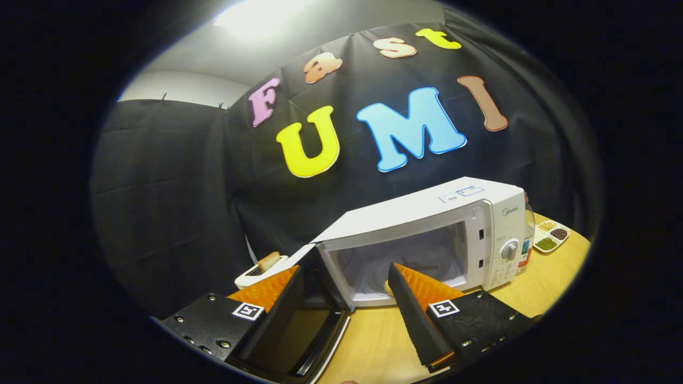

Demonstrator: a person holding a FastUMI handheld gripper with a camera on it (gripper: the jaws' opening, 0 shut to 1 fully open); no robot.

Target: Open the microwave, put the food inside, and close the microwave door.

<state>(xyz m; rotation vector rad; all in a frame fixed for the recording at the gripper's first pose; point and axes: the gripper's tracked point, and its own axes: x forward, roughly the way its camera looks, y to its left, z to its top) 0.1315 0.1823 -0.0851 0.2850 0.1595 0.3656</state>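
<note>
Wooden tabletop (384,341) runs under my gripper (341,280), whose 2 fingers stand wide apart and hold nothing. Between them swings the open microwave door (299,325), hinged left and angled toward me. Just ahead of the fingers the white microwave (427,213) gapes, and a small yellowish item, probably the food (388,287), peeks from its cavity floor beside my right fingertip (397,274). Beyond the left finger sits a white toaster (259,272); right of the microwave stand a bottle (528,234) and a sectioned tray (552,237).
</note>
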